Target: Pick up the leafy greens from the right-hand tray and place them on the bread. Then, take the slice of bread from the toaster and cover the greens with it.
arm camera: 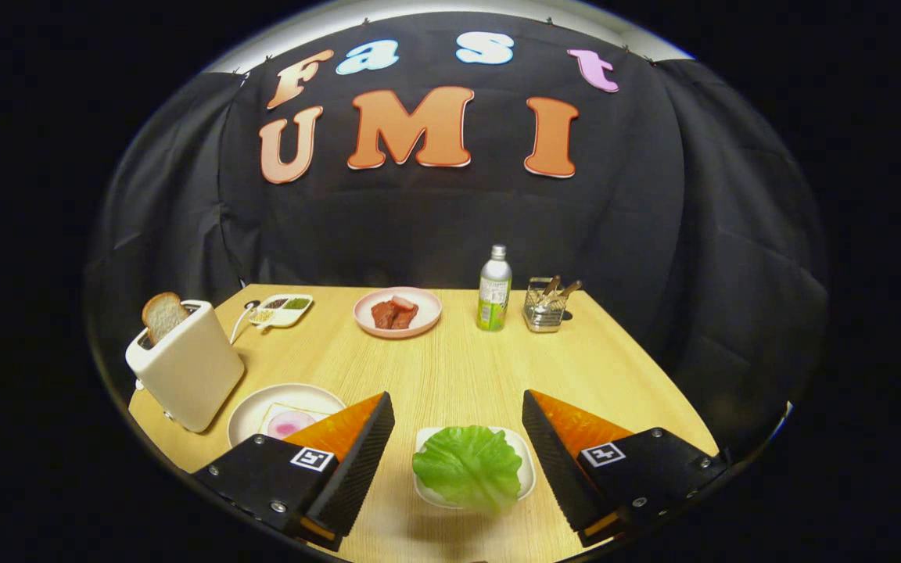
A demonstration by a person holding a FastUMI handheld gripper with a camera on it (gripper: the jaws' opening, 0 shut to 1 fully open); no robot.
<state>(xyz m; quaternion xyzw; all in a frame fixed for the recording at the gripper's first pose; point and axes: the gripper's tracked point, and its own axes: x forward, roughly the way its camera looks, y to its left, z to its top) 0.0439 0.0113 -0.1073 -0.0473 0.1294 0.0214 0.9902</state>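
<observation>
The gripper hangs over the near edge of the surface with its jaws spread wide and holding nothing. Between the two fingers, at the near edge, lies the lettuce leaf, draped over a small white tray so that it covers most of it and spills past the nearer rim.

The step in hand appears to be the pick of the greens. It would go best if the jaws come down centred on the leaf's thick middle rib and close gently, gathering the crumpled part instead of a thin edge, which could slip or tear. They should pinch above the tray, so the tray is not clamped or dragged along.

Just beyond the left finger sits a white plate carrying a bread slice with a pink round on it: the drop spot. Farther left, at the surface's left edge, stands the white toaster with a slice of bread poking up. Along the far edge are a divided sauce dish, a pink plate of meat, a bottle and a wire cutlery basket.
</observation>
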